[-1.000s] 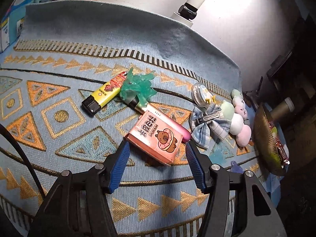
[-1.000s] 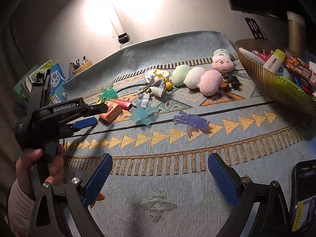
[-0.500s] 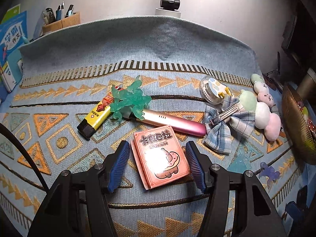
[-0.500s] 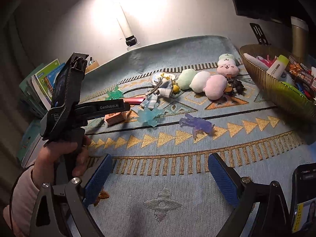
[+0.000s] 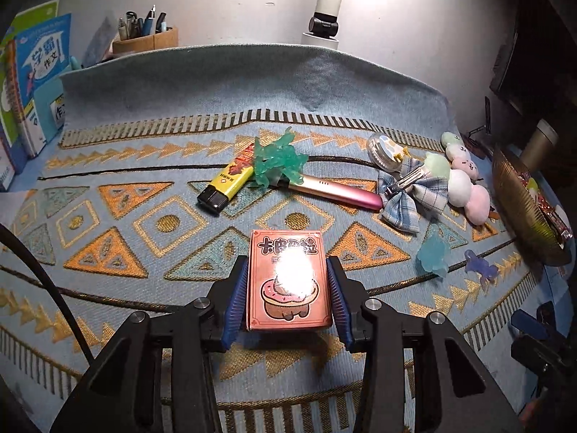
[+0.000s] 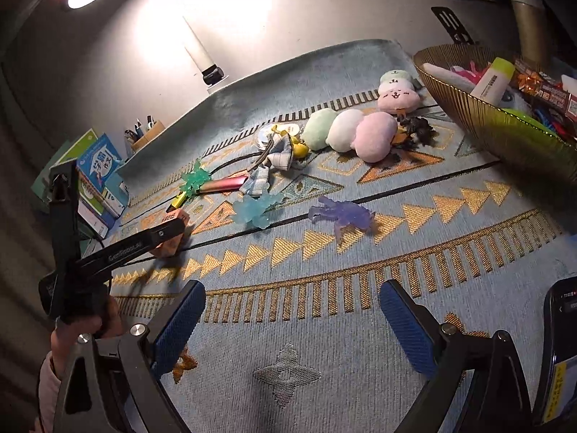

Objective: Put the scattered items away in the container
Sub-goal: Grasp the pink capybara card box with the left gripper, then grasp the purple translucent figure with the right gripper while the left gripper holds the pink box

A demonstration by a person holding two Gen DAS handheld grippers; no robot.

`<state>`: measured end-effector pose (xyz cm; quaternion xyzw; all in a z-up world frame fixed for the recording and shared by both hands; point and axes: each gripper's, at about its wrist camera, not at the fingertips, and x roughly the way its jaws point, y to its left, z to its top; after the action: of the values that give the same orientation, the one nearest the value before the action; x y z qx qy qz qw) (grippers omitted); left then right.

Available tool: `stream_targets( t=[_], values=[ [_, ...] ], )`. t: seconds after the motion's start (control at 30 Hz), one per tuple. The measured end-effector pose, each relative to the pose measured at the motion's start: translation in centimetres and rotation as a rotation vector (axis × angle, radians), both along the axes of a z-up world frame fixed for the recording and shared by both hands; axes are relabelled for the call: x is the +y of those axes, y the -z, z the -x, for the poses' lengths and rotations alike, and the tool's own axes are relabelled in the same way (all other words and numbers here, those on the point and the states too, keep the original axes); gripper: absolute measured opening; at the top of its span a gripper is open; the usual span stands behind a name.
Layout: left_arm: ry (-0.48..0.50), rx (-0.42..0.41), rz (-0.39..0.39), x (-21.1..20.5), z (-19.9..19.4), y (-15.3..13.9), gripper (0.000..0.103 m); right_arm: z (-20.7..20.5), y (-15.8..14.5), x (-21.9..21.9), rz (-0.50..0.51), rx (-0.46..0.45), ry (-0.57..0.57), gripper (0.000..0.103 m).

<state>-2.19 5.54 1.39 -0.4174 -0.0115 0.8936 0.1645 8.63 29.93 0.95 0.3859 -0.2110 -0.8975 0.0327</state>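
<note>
A pink card box (image 5: pixel 288 249) with a donut cartoon lies on the patterned mat, between the pads of my left gripper (image 5: pixel 288 288). The jaws are closing and both pads sit against the box's sides. The right wrist view shows that same gripper (image 6: pixel 176 225) low over the box (image 6: pixel 167 249), a hand on its handle. My right gripper (image 6: pixel 292 324) hangs open over bare mat, holding nothing. Scattered beyond are a yellow lighter (image 5: pixel 225 184), a green figure (image 5: pixel 277 162), a pink pen (image 5: pixel 339 195), a plaid bow (image 5: pixel 407 195), a plush dango (image 5: pixel 458 184), a blue figure (image 6: pixel 256 209) and a purple figure (image 6: pixel 342 216). The gold bowl (image 6: pixel 487 119) holds several items.
Books (image 5: pixel 36 72) and a pen holder (image 5: pixel 144 36) stand at the mat's far left. A lamp post (image 5: pixel 328 7) rises behind the mat. A phone (image 6: pixel 562 342) lies at the right gripper's near right, and a metal cup (image 6: pixel 530 18) stands behind the bowl.
The left gripper slid forward around the pink card box, squared up with it, and its jaws narrowed onto its sides. The right gripper stayed where it was.
</note>
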Motion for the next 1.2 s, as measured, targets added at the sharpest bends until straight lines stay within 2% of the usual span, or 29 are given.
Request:
stream_targets(
  t=[0.07, 0.17, 0.27, 0.3, 0.4, 0.5, 0.57, 0.67, 0.77, 0.87, 0.9, 0.93, 0.97, 1.0, 1.07, 1.2],
  values=[
    [-0.013, 0.017, -0.045, -1.2, -0.2, 0.2, 0.039, 0.3, 0.4, 0.7, 0.020, -0.030, 0.032, 0.097],
    [-0.029, 0.000, -0.145, -2.6, 0.1, 0.5, 0.039, 0.7, 0.4, 0.9, 0.014, -0.053, 0.054, 0.097],
    [-0.053, 0.006, -0.196, -3.3, 0.3, 0.6, 0.039, 1.5, -0.3, -0.5, -0.106, -0.087, 0.052, 0.095],
    [-0.055, 0.004, -0.209, -3.1, 0.4, 0.6, 0.039, 1.7, -0.7, -0.8, -0.154, -0.080, 0.053, 0.091],
    [-0.043, 0.001, -0.226, -2.7, 0.5, 0.6, 0.039, 2.9, -1.7, -0.8, -0.277, -0.071, 0.086, 0.082],
    [-0.030, 0.012, -0.208, -2.1, 0.1, 0.5, 0.039, 4.6, -1.7, 0.5, -0.274, -0.126, 0.118, 0.073],
    [-0.020, 0.014, -0.205, -2.0, 0.1, 0.4, 0.039, 6.0, -1.6, 0.9, -0.275, -0.159, 0.109, 0.073],
    [-0.018, 0.009, -0.218, -2.4, 0.0, 0.5, 0.039, 7.4, -1.0, 0.3, -0.382, -0.172, 0.079, 0.073],
    [-0.014, 0.001, -0.228, -2.5, 0.1, 0.6, 0.039, 8.0, 0.1, 0.0, -0.418, -0.195, 0.051, 0.073],
    [-0.008, 0.001, -0.225, -2.4, 0.1, 0.6, 0.039, 7.9, 0.8, 0.2, -0.406, -0.179, 0.050, 0.072],
    [-0.006, 0.003, -0.223, -2.4, 0.1, 0.6, 0.039, 7.8, 0.7, 0.2, -0.405, -0.176, 0.049, 0.067],
    [-0.005, 0.005, -0.223, -2.4, 0.1, 0.5, 0.039, 7.7, 0.5, 0.2, -0.409, -0.172, 0.052, 0.060],
    [-0.003, 0.007, -0.222, -2.4, 0.0, 0.5, 0.039, 7.5, 0.4, 0.1, -0.401, -0.161, 0.045, 0.038],
    [-0.002, 0.008, -0.222, -2.3, 0.0, 0.5, 0.039, 7.3, 0.2, -0.2, -0.398, -0.155, 0.037, 0.031],
    [-0.001, 0.010, -0.223, -2.4, 0.1, 0.5, 0.039, 6.9, 0.0, -0.8, -0.399, -0.156, 0.026, 0.031],
    [-0.001, 0.006, -0.227, -2.5, 0.3, 0.7, 0.039, 5.1, -0.7, -1.3, -0.285, -0.134, 0.006, 0.031]
  ],
)
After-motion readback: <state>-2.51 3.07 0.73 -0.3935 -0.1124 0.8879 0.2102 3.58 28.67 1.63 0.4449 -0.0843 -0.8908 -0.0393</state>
